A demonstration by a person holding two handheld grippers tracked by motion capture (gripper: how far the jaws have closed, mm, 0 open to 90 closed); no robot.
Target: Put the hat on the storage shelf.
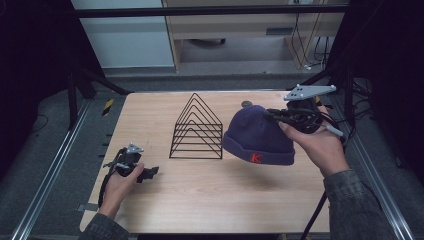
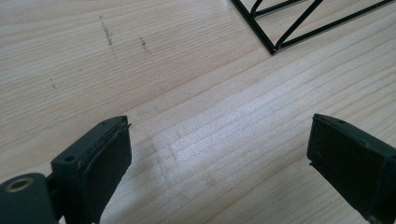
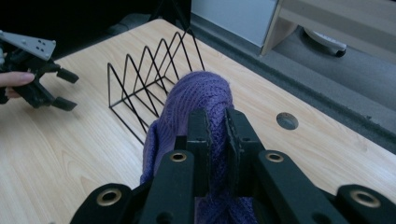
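A purple knit beanie with a red K on its cuff hangs just above the table, right of a black wire rack of triangular dividers. My right gripper is shut on the beanie's top right side; in the right gripper view its jaws pinch a fold of the purple knit. My left gripper rests low at the table's front left, open, its wide-apart pads over bare wood, with the rack's corner ahead of it.
The light wooden table has a round cable hole near its far edge behind the beanie. Metal frame rails run along both sides. The left hand and its gripper appear across the table in the right gripper view.
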